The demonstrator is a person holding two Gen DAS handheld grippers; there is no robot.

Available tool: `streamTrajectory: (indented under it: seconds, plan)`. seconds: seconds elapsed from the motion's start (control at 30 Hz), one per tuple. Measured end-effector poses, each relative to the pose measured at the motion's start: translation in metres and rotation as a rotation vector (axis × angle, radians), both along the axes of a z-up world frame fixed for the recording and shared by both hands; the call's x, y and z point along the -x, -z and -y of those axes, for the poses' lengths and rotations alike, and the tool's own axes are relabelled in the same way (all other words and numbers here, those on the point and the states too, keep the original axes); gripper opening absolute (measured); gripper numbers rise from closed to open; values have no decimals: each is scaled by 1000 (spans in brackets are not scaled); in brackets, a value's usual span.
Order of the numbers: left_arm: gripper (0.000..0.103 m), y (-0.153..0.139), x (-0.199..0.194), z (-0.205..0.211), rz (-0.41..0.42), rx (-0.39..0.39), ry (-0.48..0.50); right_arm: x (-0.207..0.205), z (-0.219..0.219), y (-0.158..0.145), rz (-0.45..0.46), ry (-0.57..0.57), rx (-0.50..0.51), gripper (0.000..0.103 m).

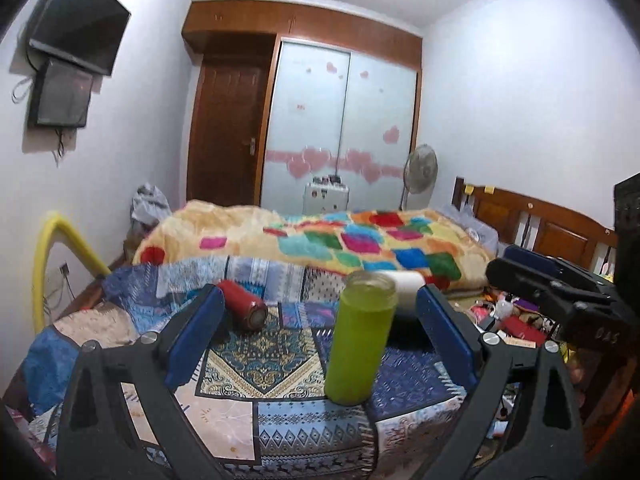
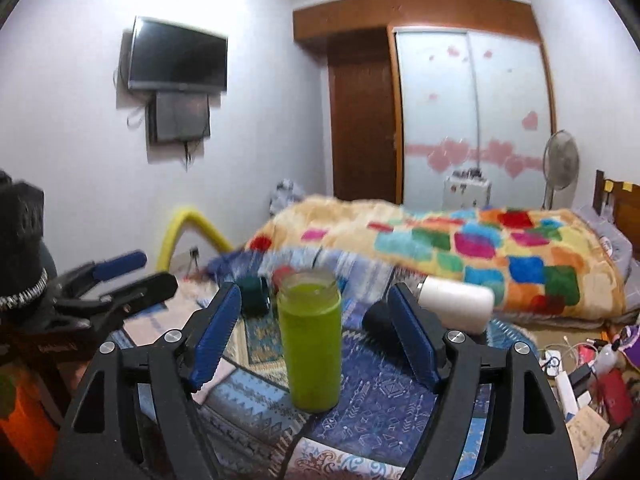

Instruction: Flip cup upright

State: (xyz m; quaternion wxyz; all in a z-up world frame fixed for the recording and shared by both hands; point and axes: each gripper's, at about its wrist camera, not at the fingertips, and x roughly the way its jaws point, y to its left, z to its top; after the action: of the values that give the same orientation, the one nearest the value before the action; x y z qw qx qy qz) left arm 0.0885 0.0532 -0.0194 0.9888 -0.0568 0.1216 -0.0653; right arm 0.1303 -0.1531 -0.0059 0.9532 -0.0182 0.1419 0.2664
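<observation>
A green cup [image 1: 359, 338] stands upright, mouth up, on the patterned cloth [image 1: 256, 364]; it also shows in the right wrist view [image 2: 312, 344]. My left gripper [image 1: 320, 308] is open, its blue pads wide on either side of the cup, not touching it. My right gripper [image 2: 314, 312] is open too, with the cup between its pads, apart from both. A red cup [image 1: 244, 304] lies on its side at the back left. A white cup [image 2: 456, 304] lies on its side at the back right. A dark green cup [image 2: 253, 294] lies behind the left pad.
A bed with a colourful blanket [image 1: 320, 240] lies behind the cloth. Clutter covers the floor at the right [image 2: 588, 372]. A yellow tube [image 1: 52, 248] arches at the left. The other gripper shows at the right edge [image 1: 552, 292] and at the left edge [image 2: 100, 288].
</observation>
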Motion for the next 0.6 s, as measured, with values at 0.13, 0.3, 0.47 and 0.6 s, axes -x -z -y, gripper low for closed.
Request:
streamTrajectory:
  seconds: [0.13, 0.3, 0.47, 0.6]
  plan:
    - [98, -15, 28, 10, 55, -4, -10, 24, 9, -15, 55, 27, -50, 74]
    - [98, -25, 55, 20, 97, -17, -26, 44, 18, -23, 95, 56, -82, 74]
    - [101, -29, 72, 27, 115, -21, -42, 59, 22, -23, 117, 75, -110, 84]
    - [103, -29, 78, 31, 122, -36, -65, 64, 25, -19, 126, 96, -122, 92]
